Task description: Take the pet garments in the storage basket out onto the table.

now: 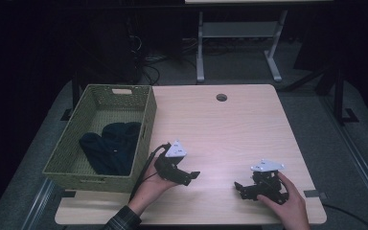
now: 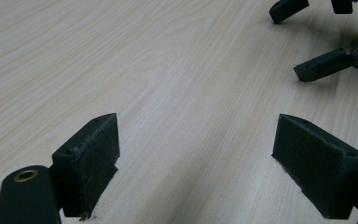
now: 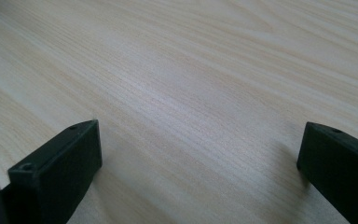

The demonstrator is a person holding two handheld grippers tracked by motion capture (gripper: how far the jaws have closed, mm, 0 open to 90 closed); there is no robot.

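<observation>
Both claws spread wide, empty, low over bare table [image 1: 230, 129]: left gripper [image 1: 190, 176], right gripper [image 1: 240, 188], facing each other. Dark cloth [image 1: 110, 146] lies crumpled inside green woven basket [image 1: 143, 129] at table's left edge, near left gripper. Likely soft, light, floppy; pinch raised fold at top, expect drape.

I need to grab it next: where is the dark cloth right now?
In the high view, the dark cloth lies inside the green woven basket at the table's left edge, beyond the left gripper.
</observation>
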